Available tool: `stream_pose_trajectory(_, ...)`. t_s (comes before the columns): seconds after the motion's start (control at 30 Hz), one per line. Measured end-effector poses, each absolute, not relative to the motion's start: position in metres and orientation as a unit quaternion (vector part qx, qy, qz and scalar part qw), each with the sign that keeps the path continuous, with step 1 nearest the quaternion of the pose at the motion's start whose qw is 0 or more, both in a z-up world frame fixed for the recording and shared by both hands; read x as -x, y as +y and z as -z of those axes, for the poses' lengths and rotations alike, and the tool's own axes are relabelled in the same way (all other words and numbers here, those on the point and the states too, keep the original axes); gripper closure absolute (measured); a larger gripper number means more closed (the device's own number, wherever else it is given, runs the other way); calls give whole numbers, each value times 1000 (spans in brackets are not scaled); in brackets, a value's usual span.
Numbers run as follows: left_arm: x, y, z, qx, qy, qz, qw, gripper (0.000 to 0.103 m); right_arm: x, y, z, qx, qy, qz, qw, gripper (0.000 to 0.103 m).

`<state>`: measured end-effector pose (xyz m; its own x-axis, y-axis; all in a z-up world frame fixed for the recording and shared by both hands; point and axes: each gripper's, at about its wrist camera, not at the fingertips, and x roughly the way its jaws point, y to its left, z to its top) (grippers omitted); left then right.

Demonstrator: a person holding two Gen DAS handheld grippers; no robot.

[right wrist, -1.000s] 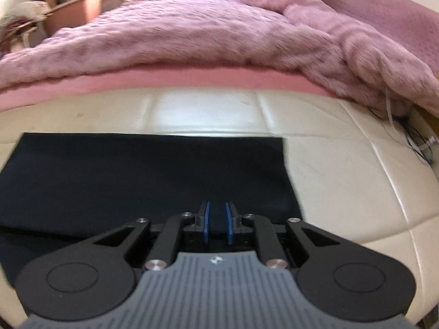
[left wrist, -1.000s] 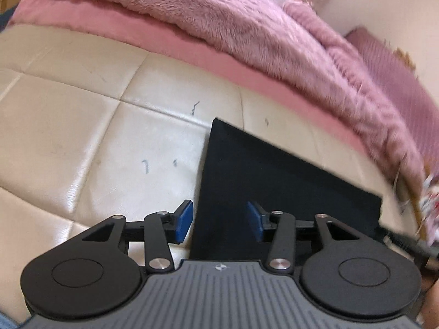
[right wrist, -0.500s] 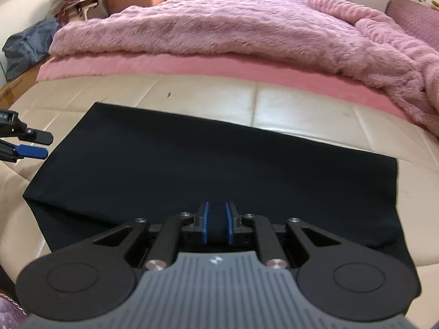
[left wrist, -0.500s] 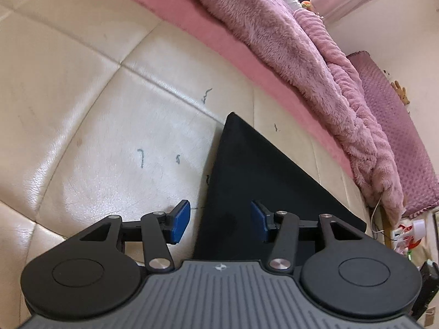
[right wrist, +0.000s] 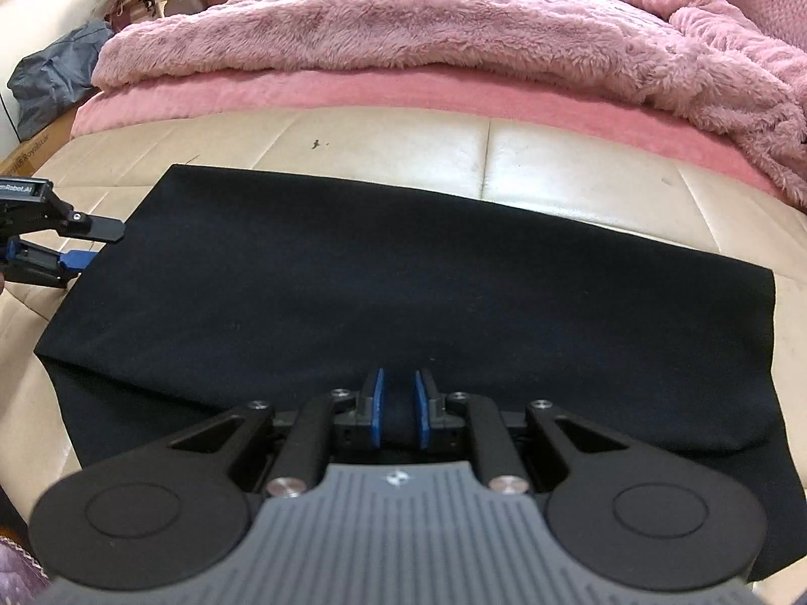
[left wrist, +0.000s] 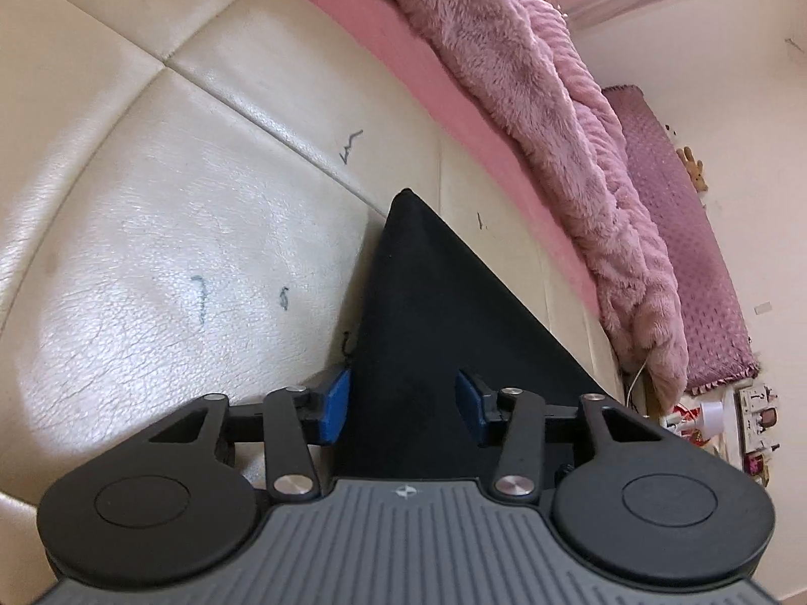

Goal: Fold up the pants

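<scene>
The black pants (right wrist: 403, 302) are spread flat across the middle of the right wrist frame on a cream leather surface (right wrist: 580, 166). A fold at their near edge is clamped by the right gripper (right wrist: 398, 406). The left gripper (left wrist: 401, 401) is held released, its jaws straddling the pants' edge low in its frame. A pink blanket (right wrist: 403, 25) is seen along the top.

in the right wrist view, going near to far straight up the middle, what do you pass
right gripper, pads shut on black fabric → pants spread flat → cream leather cushion → pink sheet edge → fluffy pink blanket
</scene>
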<state>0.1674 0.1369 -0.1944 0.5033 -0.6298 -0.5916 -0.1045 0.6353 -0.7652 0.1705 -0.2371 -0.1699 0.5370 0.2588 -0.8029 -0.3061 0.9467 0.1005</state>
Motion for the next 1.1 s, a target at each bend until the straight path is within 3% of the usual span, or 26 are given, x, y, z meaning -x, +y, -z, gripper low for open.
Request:
stream_pose_trajectory(0.1,-169,144,203,409,478,170,758,78,-170,-238,171,24,453,-162,876,93)
stream_pose_trajectory(0.2,-169,149,210,436,481,166,743,84,-168,-239,170,25,453,-162,876,93)
stream_pose_trajectory(0.37,-164,131,187,389,477,129,778,94,-169,-238,170,29,456,-161,875,93)
stream_pose_trajectory(0.73,-140,161,140,378,457,71,802,96,-165,-199,164,55,469,-199,859,93)
stream_pose_trajectory(1.1,-131,157,53,348,426,64,833,96,-160,-178,146,60,450,-226,862,93)
